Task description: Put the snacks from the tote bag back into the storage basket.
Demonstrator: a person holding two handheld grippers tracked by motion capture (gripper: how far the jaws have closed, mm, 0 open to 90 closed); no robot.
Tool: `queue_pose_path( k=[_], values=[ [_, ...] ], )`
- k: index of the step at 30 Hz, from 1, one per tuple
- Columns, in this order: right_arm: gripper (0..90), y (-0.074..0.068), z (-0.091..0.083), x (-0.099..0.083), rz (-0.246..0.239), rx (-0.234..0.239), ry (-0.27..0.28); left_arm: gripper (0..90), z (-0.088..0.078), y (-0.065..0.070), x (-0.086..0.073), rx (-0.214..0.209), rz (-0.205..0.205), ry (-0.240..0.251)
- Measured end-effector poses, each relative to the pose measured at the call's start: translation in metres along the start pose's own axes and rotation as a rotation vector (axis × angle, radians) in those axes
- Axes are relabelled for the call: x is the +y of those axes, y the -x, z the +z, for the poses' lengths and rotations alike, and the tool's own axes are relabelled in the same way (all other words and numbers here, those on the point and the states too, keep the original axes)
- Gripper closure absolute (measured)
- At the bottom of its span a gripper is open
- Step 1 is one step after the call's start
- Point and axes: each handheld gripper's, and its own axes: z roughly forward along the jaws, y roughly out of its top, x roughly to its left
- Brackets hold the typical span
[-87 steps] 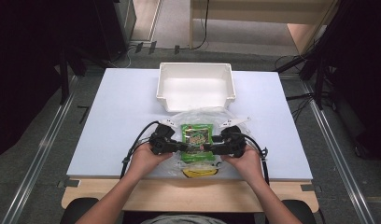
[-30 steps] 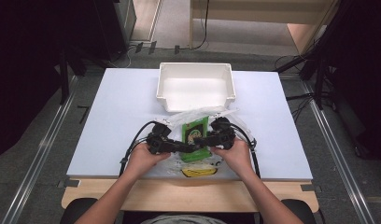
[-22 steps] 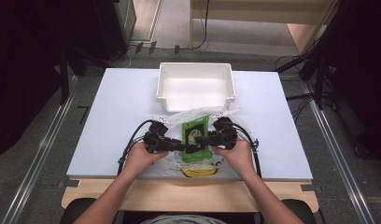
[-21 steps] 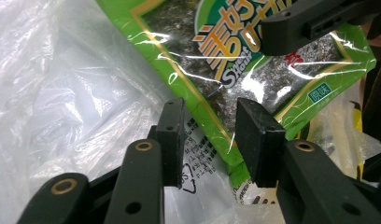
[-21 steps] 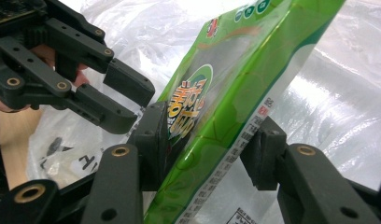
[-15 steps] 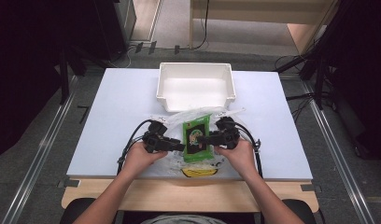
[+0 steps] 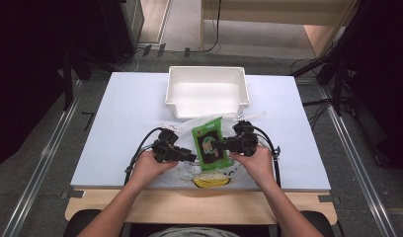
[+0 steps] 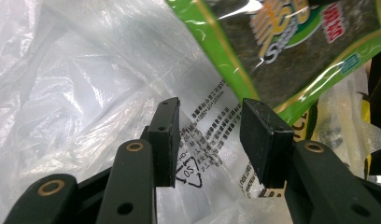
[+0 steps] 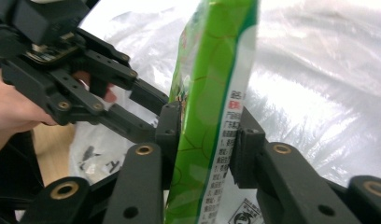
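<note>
A green snack packet (image 7: 209, 143) stands tilted over a crumpled clear plastic bag (image 7: 185, 170) near the table's front edge. My right gripper (image 7: 217, 145) is shut on the packet's right edge. Its jaws have just been closing, and in the right gripper view both pads press the green packet (image 9: 216, 60) on either side of the right gripper (image 9: 205, 140). My left gripper (image 7: 192, 159) sits left of the packet and is open. Its jaws have just been opening. In the left gripper view the left gripper (image 8: 209, 135) holds nothing; the printed bag film (image 8: 86, 79) lies beyond, and the packet (image 8: 296, 51) is above.
A white bin (image 7: 208, 109) stands just behind the bag at the table's middle. A yellow item (image 7: 211, 181) lies inside the bag by the front edge. The pale table (image 7: 125, 113) stretches bare to the left and right. Cables trail from both grippers.
The packet has risen from lying flat to standing tilted. The left jaws have parted and come off it, shifting slightly left. The right jaws have closed on its edge.
</note>
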Motion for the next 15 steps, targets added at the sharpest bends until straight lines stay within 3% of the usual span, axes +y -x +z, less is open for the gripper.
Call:
queue_pose_path(
  k=[9,15],
  values=[
    [73.9,-0.005,-0.014,0.004,-0.017,0.000,0.043,58.6,0.002,0.001,-0.001,0.000,-0.005,-0.003],
    [74.0,-0.005,-0.021,0.006,-0.035,-0.036,0.058,57.9,0.003,0.001,-0.001,-0.004,-0.013,-0.003]
  ],
)
